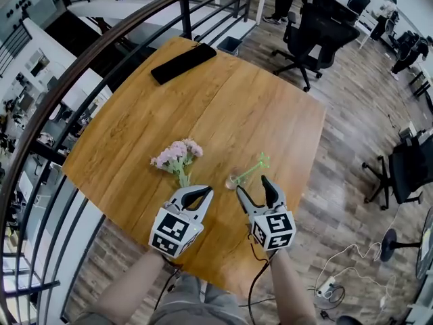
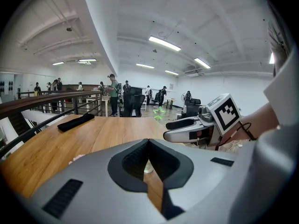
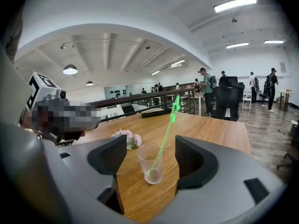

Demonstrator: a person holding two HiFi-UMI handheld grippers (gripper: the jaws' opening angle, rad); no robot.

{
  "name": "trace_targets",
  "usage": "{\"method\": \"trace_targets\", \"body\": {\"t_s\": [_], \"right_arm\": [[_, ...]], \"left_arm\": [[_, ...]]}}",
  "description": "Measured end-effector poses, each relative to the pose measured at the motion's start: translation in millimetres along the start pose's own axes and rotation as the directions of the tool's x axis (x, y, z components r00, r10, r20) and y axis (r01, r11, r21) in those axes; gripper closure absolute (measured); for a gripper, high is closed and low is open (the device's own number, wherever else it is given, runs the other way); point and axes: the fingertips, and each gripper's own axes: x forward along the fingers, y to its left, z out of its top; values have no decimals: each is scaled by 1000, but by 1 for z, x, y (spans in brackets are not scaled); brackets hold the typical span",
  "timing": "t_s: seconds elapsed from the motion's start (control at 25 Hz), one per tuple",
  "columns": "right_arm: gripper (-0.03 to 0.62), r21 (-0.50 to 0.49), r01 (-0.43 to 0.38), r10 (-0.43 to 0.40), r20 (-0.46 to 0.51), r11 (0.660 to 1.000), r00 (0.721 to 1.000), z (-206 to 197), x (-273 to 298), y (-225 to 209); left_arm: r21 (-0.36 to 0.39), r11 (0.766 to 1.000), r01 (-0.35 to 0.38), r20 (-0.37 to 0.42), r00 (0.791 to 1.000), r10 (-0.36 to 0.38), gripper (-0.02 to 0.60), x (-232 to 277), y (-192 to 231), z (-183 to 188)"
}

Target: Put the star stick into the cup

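A clear plastic cup (image 1: 232,181) stands upright on the wooden table (image 1: 223,107) near its front edge. The green star stick (image 1: 252,169) leans in the cup, foot at the bottom and star tip up to the right. In the right gripper view the cup (image 3: 151,164) and stick (image 3: 167,132) sit just ahead between my spread jaws, touching neither pad. My right gripper (image 1: 254,187) is open and holds nothing. My left gripper (image 1: 208,192) rests to the left of the cup, jaw tips together, empty (image 2: 148,141).
A bunch of pink flowers (image 1: 177,154) lies left of the cup, just ahead of the left gripper. A long black object (image 1: 183,63) lies at the table's far edge. A curved railing (image 1: 101,46) runs along the left. Office chairs (image 1: 314,32) stand beyond.
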Motion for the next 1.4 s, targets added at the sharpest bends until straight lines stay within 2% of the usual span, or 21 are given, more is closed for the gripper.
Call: {"method": "trace_targets", "body": {"t_s": [0.2, 0.48, 0.56, 0.64, 0.84, 1.04, 1.2, 1.4], "right_arm": [[266, -10, 38, -37, 67, 999, 997, 37, -28, -9], [270, -56, 26, -14, 203, 998, 979, 114, -86, 3], [298, -84, 27, -5, 250, 996, 968, 135, -106, 10], [353, -110, 34, 0, 292, 993, 956, 153, -128, 18], [399, -180, 41, 23, 341, 983, 940, 184, -181, 50], [455, -212, 31, 52, 376, 977, 925, 196, -224, 81], [522, -217, 14, 68, 366, 976, 928, 190, -249, 99], [550, -187, -16, 78, 333, 982, 940, 166, -268, 110]], "left_arm": [[16, 1000, -15, 30, 999, 14, 566, -11, -4, 20], [88, 995, -50, 125, 991, 39, 566, -40, -6, 76], [113, 992, -60, 154, 987, 43, 566, -51, -9, 93], [134, 989, -67, 182, 982, 42, 566, -63, -16, 108], [180, 980, -87, 235, 971, 43, 566, -100, -39, 137], [197, 975, -102, 292, 956, 41, 566, -136, -58, 154], [219, 969, -113, 315, 948, 39, 566, -159, -74, 155], [198, 973, -121, 351, 935, 45, 566, -179, -89, 145]]}}
